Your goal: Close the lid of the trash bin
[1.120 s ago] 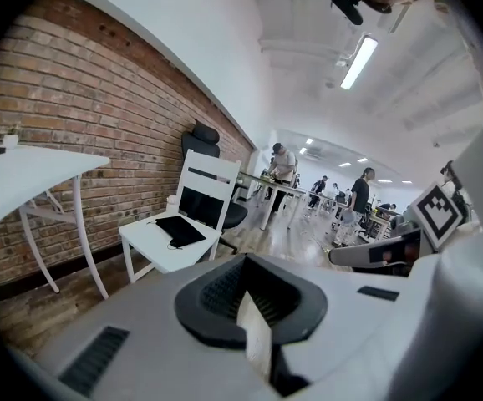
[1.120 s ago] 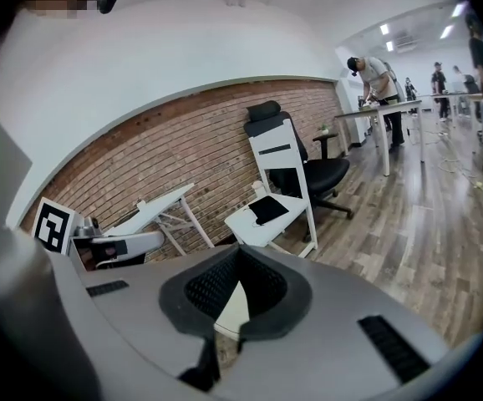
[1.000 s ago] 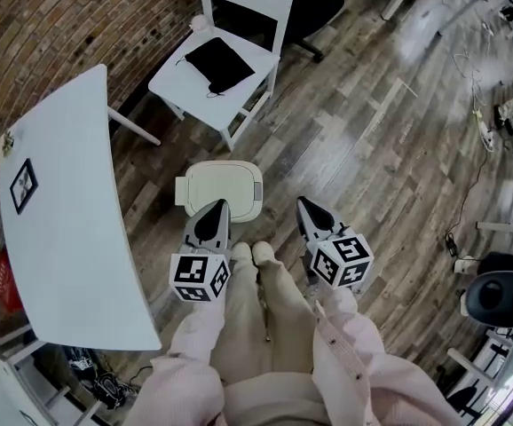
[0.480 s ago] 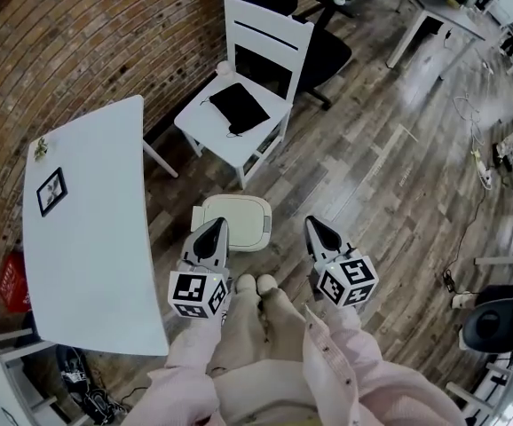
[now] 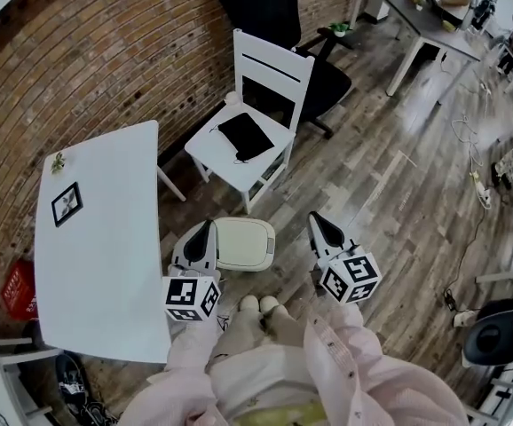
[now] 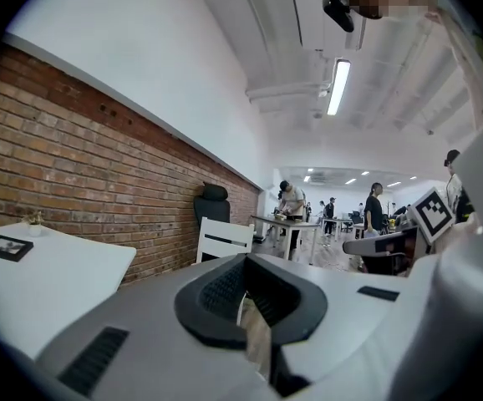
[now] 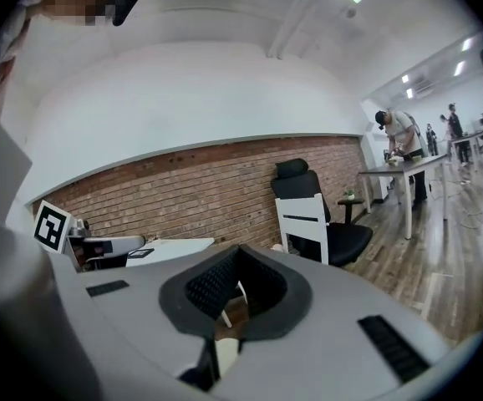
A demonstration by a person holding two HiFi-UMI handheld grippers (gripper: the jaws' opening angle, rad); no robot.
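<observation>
Bearing square markers [image 5: 190, 298], left gripper [image 5: 205, 230] and right gripper [image 5: 317, 221] flank the trash bin [image 5: 244, 243].

- The left gripper [image 5: 207, 227] is held out in front of the body, pointing forward and only slightly downward. Its jaws are pressed together with nothing between them.
- The right gripper [image 5: 315, 219] is level with it and well apart, aimed much the same way. Its jaws are likewise closed and empty.
- Both forearms, in pale pink sleeves [image 5: 343, 334], reach forward from the torso.
</observation>
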